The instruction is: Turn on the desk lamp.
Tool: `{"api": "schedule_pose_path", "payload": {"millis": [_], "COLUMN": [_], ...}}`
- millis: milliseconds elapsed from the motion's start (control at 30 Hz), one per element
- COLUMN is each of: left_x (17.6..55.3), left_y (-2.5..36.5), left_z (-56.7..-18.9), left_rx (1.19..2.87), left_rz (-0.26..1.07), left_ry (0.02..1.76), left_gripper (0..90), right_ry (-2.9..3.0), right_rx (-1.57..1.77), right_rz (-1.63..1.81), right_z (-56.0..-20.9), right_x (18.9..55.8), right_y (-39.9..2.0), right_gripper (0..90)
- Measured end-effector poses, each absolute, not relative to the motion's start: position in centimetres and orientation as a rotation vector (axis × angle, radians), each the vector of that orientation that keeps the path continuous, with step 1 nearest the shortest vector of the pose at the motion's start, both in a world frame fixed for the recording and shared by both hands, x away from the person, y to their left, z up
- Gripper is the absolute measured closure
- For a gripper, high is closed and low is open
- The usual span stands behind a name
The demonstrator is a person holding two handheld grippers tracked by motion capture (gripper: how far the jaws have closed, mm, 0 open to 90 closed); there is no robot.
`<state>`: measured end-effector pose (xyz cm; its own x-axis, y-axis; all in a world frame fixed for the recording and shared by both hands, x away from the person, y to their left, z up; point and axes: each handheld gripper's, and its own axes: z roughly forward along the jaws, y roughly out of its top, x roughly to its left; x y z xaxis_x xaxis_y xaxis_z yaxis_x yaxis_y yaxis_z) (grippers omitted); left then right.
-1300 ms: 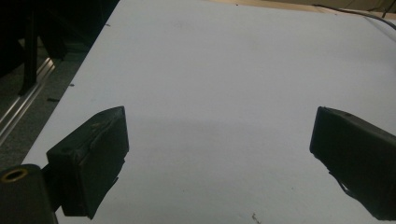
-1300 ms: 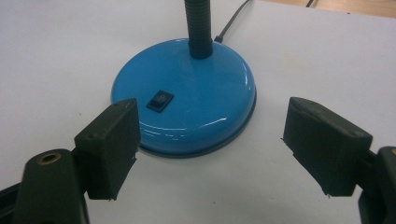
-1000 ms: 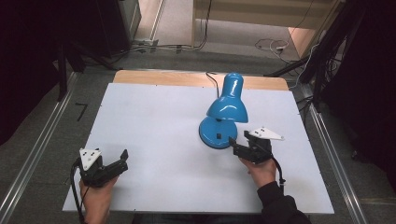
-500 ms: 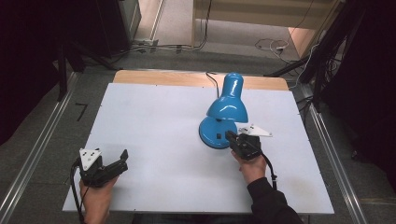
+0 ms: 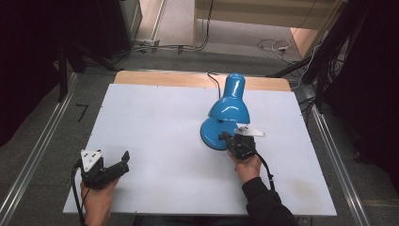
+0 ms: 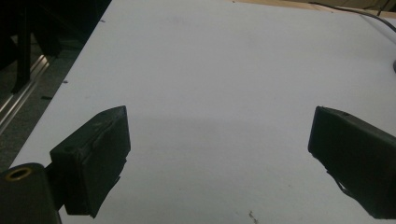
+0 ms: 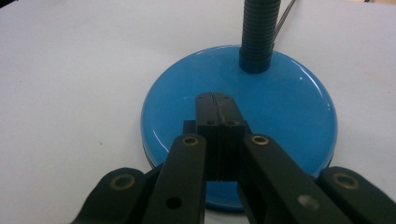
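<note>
**Closed fingers over the lamp's switch**

While the left gripper [image 5: 123, 162] rested at the near left of the white desk [image 5: 155, 127] with its fingers [image 6: 95, 156] spread wide and nothing between them, the right gripper [image 7: 216, 112] sat over the round base [image 7: 289, 107] of the blue desk lamp [image 5: 229, 110], fingers pressed flat together with no gap. They had just been closing, and nothing lay between them. Their joined tips sat above a small black block on the base, probably a rocker switch [image 7: 189, 126], though the fingers covered most of it.

The lamp stood right of centre on the desk, its cord [image 5: 212, 81] trailing off the far edge. Its base looked like a glossy enamelled metal disc, likely weighted, so it should stay put under a downward poke. The gloss would make it slippery to a sideways pinch, and the low rim offered little purchase. The ribbed dark gooseneck [image 7: 258, 32] rising from the back of the base looked the better place to take hold for moving the lamp: narrow enough to fit between the fingers and grooved against slipping, though flexible, so the shade [image 5: 229, 112] would sway and bend over. The shade itself looked thin and easily dented or tipped.
</note>
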<state>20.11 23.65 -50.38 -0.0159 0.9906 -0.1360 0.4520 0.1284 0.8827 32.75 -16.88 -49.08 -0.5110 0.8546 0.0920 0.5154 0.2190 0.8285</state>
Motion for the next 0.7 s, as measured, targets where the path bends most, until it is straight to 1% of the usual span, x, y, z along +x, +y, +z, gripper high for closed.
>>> {"api": "schedule_pose_path", "payload": {"millis": [700], "left_x": [20.15], "left_y": [23.66], "left_z": [-50.43], "left_rx": [1.446], "left_rz": [0.825], "left_ry": [1.592], "left_gripper": [6.4], "right_ry": [2.116], "right_rx": [1.28], "right_rz": [1.174], "right_z": [-50.03], "right_x": [33.3], "right_y": [-16.3], "right_gripper": [87.7]}}
